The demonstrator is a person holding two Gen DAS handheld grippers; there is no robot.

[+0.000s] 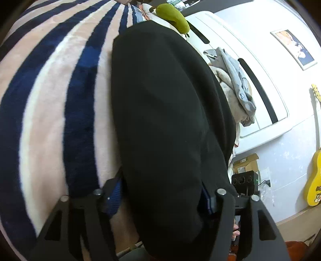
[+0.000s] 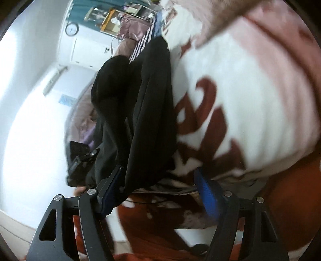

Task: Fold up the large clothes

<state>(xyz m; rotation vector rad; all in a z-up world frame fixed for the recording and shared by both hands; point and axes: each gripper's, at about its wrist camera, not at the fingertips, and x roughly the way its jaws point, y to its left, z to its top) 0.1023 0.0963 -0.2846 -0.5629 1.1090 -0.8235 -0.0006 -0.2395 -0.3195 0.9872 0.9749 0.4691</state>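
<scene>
A large black garment (image 1: 166, 120) lies along the bed and fills the middle of the left wrist view. My left gripper (image 1: 162, 198) has its blue-padded fingers wide apart on either side of the garment's near end, with the cloth bulging between them. In the right wrist view the same black garment (image 2: 144, 112) hangs in folds along the bed edge. My right gripper (image 2: 158, 188) is open; its left finger (image 2: 112, 184) touches the cloth's lower edge, and the right finger (image 2: 206, 190) stands apart from it.
A pink, white and navy striped blanket (image 1: 50, 100) covers the bed. A green plush (image 1: 174, 17), grey and beige clothes (image 1: 236, 90), a cardboard box (image 1: 245, 163) and a yellow guitar (image 1: 314, 180) lie right. A white-and-maroon blanket (image 2: 240, 100) fills the right view.
</scene>
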